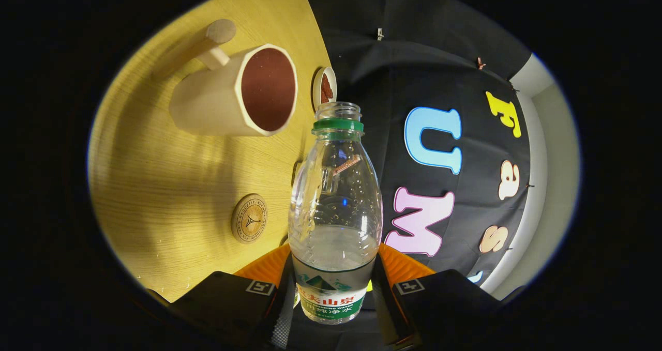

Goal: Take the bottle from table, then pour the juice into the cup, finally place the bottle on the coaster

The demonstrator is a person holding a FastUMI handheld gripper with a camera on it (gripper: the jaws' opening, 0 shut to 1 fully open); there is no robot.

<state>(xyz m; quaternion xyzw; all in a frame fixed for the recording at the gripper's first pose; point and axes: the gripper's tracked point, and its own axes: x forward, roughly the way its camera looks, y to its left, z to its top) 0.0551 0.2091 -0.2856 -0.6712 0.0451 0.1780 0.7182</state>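
Tongs: both fingers are clamped on the lower body of the clear plastic water bottle, one on each side of its label band, so the bottle is held between them, clear of the table. Bottle: uncapped, with a green collar ring below the open threaded mouth; clear liquid fills roughly its lower part, and droplets cling to the inside of the upper wall. The view is rolled, so the wooden table appears as a tilted plane beside the bottle. Cup: a pale, faceted wooden mug with a round peg-like handle and a dark reddish-brown interior; it stands on the table beyond the fingers, apart from the bottle, its opening near the level of the bottle's mouth. Small dish: just past the cup, near the table's edge, holding something reddish-brown that cannot be identified. Coaster: a round wooden disc with engraved markings, lying flat on the table, unoccupied, near the bottle's midsection.
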